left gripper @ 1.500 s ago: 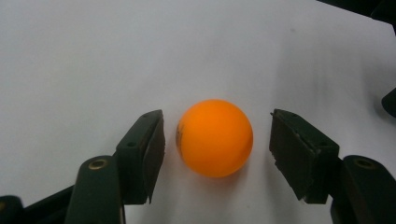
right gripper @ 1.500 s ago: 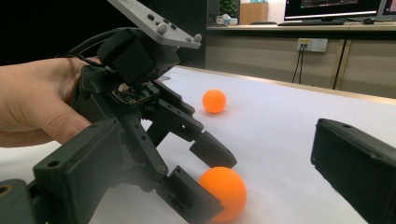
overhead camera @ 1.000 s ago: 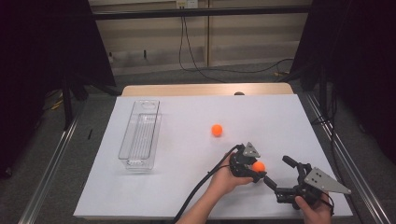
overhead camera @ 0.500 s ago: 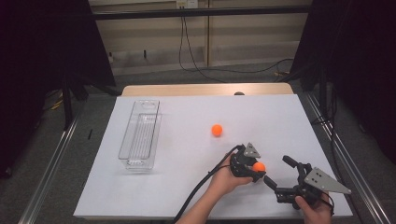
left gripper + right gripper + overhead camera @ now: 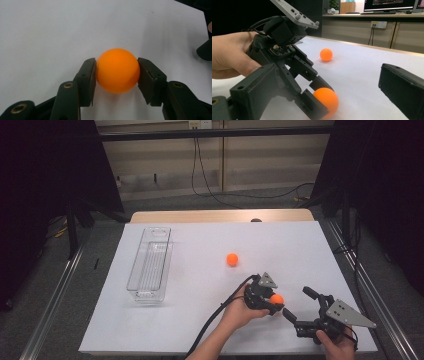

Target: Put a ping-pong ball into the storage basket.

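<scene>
Jaws of the left gripper (image 5: 116,72) stand one at each side of an orange ball (image 5: 117,70), their flat pads pressed to it across its widest part, so the gripper is closed about as far as the ball allows and has hold of it. In the high view that same ball (image 5: 276,299) sits at the tip of the left gripper (image 5: 270,302), low over the white table (image 5: 200,330), near the person's edge. Whether it has left the surface I cannot tell; in the right gripper view it (image 5: 325,99) looks to rest on or just above the sheet.

Just to its right is the right gripper (image 5: 296,306), jaws wide apart, nothing between them, pointed toward the held ball.

I judge the ball light, hollow and smooth, like a table-tennis ball: stiff enough for a gentle pinch, but likely to squirt out if squeezed off-centre or too hard. The grip across the middle is the right one.

Farther off, beyond the left gripper's tip, a second orange ball (image 5: 232,259) lies alone on the table. Well away to the left of both grippers stands a clear plastic bin (image 5: 149,292), long, narrow and empty.
</scene>
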A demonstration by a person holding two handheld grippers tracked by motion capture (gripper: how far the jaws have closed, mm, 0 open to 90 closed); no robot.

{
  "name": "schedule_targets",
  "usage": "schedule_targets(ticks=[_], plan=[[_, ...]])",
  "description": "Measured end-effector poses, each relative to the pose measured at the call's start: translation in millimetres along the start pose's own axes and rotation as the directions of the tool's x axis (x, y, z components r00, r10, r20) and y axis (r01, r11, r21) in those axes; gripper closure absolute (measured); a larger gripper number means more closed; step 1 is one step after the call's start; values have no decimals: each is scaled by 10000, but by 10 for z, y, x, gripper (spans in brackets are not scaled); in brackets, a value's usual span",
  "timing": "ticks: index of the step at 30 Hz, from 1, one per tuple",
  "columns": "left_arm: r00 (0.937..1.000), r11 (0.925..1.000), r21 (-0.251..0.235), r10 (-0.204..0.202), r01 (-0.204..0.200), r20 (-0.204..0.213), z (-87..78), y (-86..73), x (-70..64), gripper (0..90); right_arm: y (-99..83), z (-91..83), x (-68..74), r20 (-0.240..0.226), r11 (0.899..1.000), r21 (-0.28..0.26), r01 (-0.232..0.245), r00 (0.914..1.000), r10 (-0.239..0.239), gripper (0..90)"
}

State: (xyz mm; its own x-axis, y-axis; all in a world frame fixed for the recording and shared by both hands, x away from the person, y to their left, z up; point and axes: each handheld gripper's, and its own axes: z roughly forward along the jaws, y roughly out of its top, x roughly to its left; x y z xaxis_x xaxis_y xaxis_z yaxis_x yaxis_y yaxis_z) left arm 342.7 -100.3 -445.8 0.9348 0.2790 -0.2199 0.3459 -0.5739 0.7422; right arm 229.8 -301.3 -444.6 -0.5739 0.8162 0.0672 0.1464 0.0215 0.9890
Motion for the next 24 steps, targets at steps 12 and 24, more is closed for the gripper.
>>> schedule_targets(ticks=[12, 24], plan=[[9998, 9998, 0, -192, 192, -43, -128, -40, 43, 509, -2, 4, 0, 21, 10000, 11, -26, 10000, 26, 19], [9992, 9993, -41, -378, 378, -101, -229, -72, 78, 509, -4, 12, -6, 90, 10000, 44, -75, 9999, 75, 19]])
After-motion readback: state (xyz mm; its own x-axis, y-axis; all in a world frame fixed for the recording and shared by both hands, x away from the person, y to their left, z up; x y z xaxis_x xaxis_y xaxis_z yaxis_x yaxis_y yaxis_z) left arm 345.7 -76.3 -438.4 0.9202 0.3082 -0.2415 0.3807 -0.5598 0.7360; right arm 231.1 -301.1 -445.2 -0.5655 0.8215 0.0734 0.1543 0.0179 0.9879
